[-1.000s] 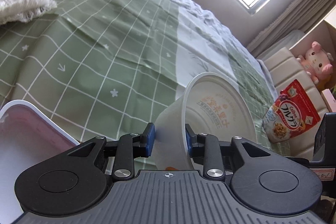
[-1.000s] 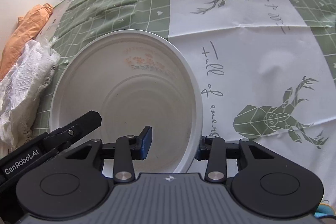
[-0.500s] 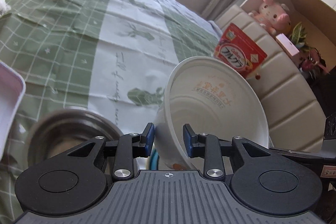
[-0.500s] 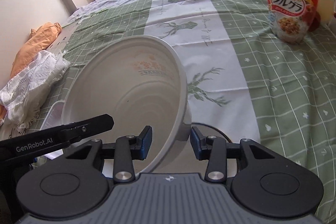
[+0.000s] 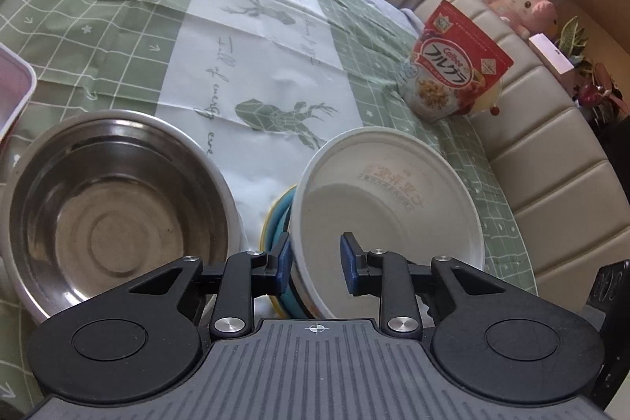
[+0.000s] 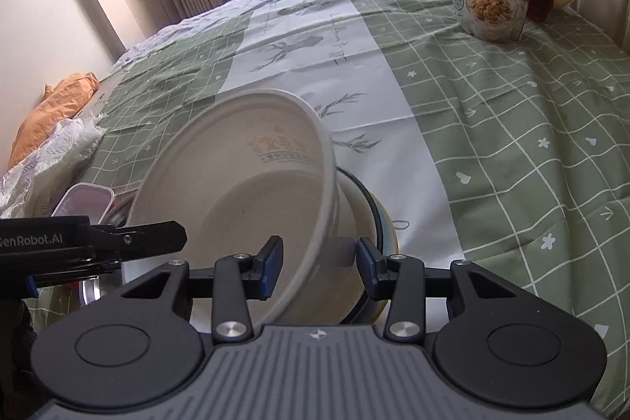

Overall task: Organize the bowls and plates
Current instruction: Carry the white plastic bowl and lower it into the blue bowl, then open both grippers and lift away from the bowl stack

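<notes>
- We are carrying the white bowl (image 5: 393,191) across the bed (image 5: 256,38). A second ago it was hanging over bare green check cloth; now it is sitting tilted right over the blue-rimmed bowl (image 5: 280,219).
- The steel bowl (image 5: 118,215), out of view a second ago, is now lying just beside that blue-rimmed bowl, to its left in the left wrist view. The cereal bag (image 5: 453,77) is standing well apart near the headboard.
- The left hand-held gripper (image 5: 315,258) is pinching the white bowl's near wall, one pad outside and one inside. Its jaws have just been closing a little, narrowly set, with that wall between them.
- The right hand-held gripper (image 6: 319,262) is gripping the opposite wall the same way, narrow and steady, so both are sharing the one bowl.
- We judge the carry to be nearly over: the white bowl is lined up for nesting into the blue-rimmed one. Whether its base is already touching inside, we cannot tell.
- Next we are likely levelling the bowl and lowering it before either grip lets go. Released while tilted, it could tip off the rim.
</notes>
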The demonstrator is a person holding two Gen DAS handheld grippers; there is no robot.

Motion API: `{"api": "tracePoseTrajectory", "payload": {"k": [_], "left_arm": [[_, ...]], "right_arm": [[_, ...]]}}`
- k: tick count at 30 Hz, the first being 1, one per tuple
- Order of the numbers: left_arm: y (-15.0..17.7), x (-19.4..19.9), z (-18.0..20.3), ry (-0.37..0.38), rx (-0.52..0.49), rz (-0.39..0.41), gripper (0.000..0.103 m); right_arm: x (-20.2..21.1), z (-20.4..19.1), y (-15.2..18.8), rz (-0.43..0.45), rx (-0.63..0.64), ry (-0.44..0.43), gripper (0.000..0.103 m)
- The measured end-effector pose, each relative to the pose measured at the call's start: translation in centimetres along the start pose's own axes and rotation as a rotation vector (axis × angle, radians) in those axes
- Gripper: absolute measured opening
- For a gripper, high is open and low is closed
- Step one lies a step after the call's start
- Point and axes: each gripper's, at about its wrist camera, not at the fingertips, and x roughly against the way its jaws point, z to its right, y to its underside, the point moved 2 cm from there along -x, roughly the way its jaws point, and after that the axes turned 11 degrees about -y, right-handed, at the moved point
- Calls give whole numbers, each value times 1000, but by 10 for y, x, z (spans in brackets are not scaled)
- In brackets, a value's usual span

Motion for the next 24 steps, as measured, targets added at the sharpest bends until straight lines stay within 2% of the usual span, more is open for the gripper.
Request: {"api": "tracePoseTrajectory", "payload": {"k": [3,8,16,24], "left_arm": [[-2,6,0,16,9,25,28],[-2,2,0,34,13,13,27],[0,7,-3,102,35,20,27],[2,1,-6,45,26,12,27]], "right_arm": [[12,-1,-1,78,6,1,49],[18,8,-1,124,-44,4,50],[9,27,9,109,-101,60,50],[9,27,19,107,-95,79,50]]}}
